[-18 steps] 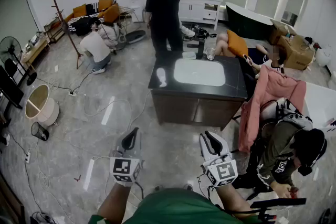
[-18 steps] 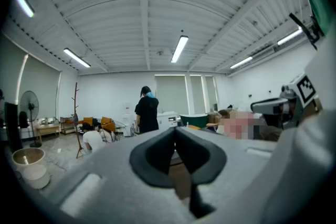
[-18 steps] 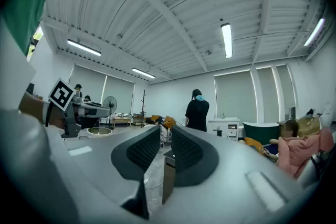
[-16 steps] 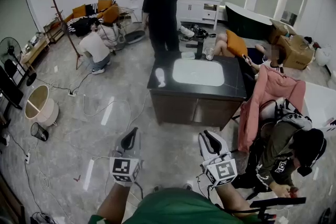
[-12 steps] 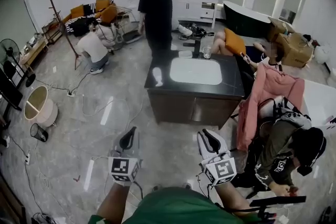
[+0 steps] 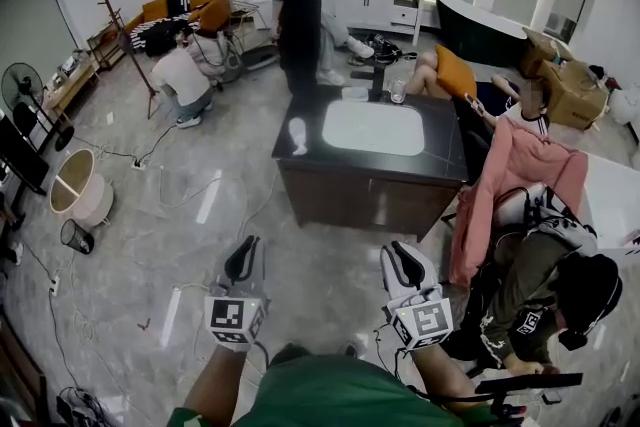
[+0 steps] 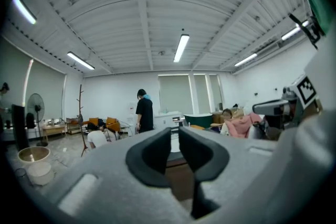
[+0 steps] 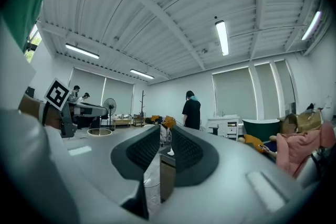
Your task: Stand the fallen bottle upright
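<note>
A small white bottle (image 6: pixel 297 137) lies on its side at the left end of a dark island counter (image 6: pixel 445 160), beside the white sink basin (image 6: pixel 375 127). Both grippers hover over the floor, well short of the counter and pointing level toward it. The left gripper (image 6: pixel 243 260) is in front of the counter's left half, and the right gripper (image 6: pixel 400 265) is in front of its right half. In the left gripper view the jaws (image 7: pixel 174 136) stand a narrow slit apart with nothing between them. The right gripper (image 8: pixel 165 139) looks the same, and the counter's corner (image 8: pixel 167 178) shows through its gap.
A person in black (image 6: pixel 297 5) stands at the counter's far side. A seated person in pink (image 6: pixel 520 165) is at its right end, and another crouches at the back left (image 6: pixel 180 80). A glass (image 6: pixel 398 95) stands by the tap. Cables (image 6: pixel 215 200) trail across the glossy floor.
The person in black has stepped left and away from the counter's far edge. The head view has shifted slightly. Both grippers stay in nearly the same place.
</note>
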`<state>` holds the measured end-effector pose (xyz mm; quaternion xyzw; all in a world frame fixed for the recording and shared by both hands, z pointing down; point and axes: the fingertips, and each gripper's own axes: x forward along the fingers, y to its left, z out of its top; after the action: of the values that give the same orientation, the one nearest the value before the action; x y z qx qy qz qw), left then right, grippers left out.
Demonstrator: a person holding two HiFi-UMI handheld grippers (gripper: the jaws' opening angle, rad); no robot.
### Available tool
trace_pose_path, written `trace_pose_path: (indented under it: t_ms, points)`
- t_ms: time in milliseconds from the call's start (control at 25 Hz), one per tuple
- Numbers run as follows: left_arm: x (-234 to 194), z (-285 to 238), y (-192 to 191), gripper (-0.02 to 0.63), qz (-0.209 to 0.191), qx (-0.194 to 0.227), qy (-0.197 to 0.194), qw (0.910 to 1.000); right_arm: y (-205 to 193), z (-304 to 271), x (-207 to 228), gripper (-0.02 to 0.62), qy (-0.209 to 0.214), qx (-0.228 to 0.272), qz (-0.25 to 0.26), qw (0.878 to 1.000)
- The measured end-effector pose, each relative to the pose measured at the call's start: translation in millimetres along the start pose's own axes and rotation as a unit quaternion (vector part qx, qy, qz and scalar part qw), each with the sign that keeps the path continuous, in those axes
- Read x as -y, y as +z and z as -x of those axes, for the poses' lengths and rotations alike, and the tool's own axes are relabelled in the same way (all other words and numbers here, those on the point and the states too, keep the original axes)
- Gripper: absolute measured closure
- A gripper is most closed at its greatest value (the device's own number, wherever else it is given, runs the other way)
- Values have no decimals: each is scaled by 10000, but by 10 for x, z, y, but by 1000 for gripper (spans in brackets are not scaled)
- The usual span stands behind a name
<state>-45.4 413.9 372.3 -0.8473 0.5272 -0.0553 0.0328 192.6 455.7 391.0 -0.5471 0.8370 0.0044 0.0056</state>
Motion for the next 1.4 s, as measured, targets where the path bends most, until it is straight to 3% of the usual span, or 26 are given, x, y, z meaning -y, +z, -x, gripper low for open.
trace_pose_path:
  t_ms: [160,640,920,1400]
  points:
    - [13,44,-95,479,106,-111,237,9996,-36,-18,113,526,119,1,-7,9999]
    - [-259,-486,-275,456,246,-205,249,9992,-198,-558,346,526,161,-107,-70,9998]
    - [-898,-1213,-348,456,326,-96,26,9994,-192,-1345,435,525,-116,-225,133,9996]
    - [-2301,-2427,-39,456,256,473,-269,9982,190,-3241,549,526,-334,-100,866,9956]
